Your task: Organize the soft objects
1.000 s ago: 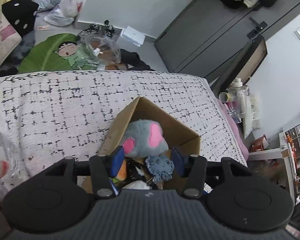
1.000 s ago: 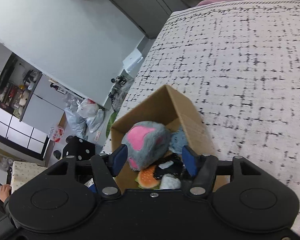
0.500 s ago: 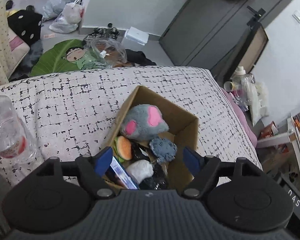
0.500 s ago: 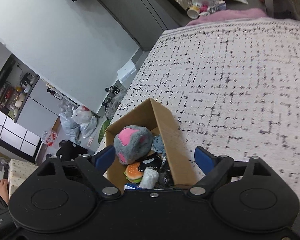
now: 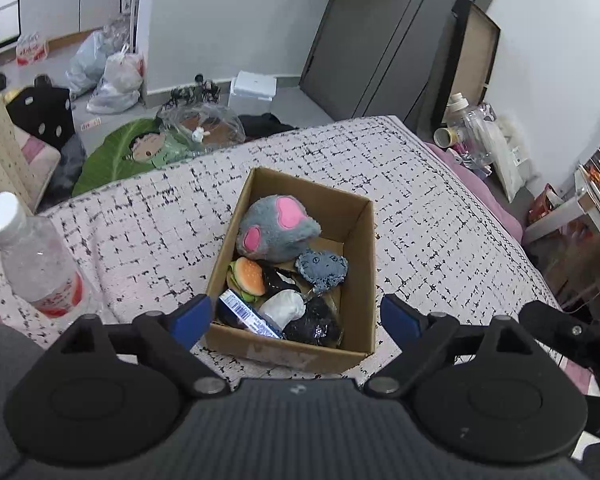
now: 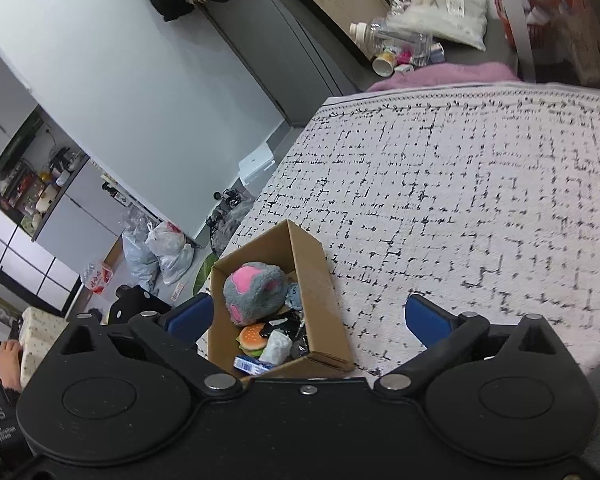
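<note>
1. The left gripper (image 5: 296,316) points steeply downward, its 2 blue-padded fingers (image 5: 192,317) spread wide apart.
2. Its jaws have just been opening; the pads press on nothing.
3. The right gripper (image 6: 314,318) also tilts downward, with its 2 blue-padded fingers (image 6: 426,320) spread wide to either side.
4. Its jaws have just been opening too, and nothing is gripped between them.
5. In the left wrist view, a black part of the right gripper shows at the right of the left tongs.
</note>
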Available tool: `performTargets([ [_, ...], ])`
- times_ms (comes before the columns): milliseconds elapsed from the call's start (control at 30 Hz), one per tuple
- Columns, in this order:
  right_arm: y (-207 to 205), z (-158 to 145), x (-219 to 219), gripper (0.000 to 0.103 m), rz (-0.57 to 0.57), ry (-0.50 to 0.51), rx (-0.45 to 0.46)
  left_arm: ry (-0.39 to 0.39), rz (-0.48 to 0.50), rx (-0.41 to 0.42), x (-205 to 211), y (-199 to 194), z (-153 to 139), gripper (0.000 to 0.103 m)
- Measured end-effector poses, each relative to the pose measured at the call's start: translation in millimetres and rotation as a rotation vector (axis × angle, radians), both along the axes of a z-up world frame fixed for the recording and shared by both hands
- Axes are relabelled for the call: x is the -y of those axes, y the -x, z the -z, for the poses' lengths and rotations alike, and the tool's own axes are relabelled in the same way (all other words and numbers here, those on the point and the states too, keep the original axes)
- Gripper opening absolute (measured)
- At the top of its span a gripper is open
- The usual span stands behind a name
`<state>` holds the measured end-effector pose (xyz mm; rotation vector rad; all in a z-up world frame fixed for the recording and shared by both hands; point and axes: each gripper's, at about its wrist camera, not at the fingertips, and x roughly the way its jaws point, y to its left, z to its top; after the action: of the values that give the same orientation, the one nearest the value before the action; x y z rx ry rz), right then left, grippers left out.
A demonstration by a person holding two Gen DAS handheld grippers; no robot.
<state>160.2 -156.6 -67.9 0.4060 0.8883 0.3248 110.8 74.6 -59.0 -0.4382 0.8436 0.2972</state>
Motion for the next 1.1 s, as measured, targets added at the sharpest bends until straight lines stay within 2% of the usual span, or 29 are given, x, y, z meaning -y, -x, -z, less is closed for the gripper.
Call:
performTargets([
  [100, 8, -4, 5, 0.103, -0.016, 0.010, 0.005, -0.040, 0.001, -0.005, 7, 7, -8, 0.091],
  [367, 28, -16, 17, 0.103, -0.049, 0.054, 0.039, -0.088, 0.026, -0.003, 24, 27, -25, 0.092],
  [467, 35, -21, 19, 0.103, -0.069, 0.076, 0.052, -0.105, 0.038, -0.001, 30, 36, -29, 0.096],
  [733, 54, -32, 28, 0.103, -0.082, 0.124, 0.083, -0.142, 0.080, 0.024, 46, 56, -43, 0.098],
  [800, 60, -35, 30, 0.103, -0.087, 0.142, 0.091, -0.150, 0.085, 0.030, 48, 61, -46, 0.102],
  [1100, 84, -51, 34, 0.103, -0.129, 0.194, 0.124, -0.174, 0.104, 0.057, 53, 82, -64, 0.102],
])
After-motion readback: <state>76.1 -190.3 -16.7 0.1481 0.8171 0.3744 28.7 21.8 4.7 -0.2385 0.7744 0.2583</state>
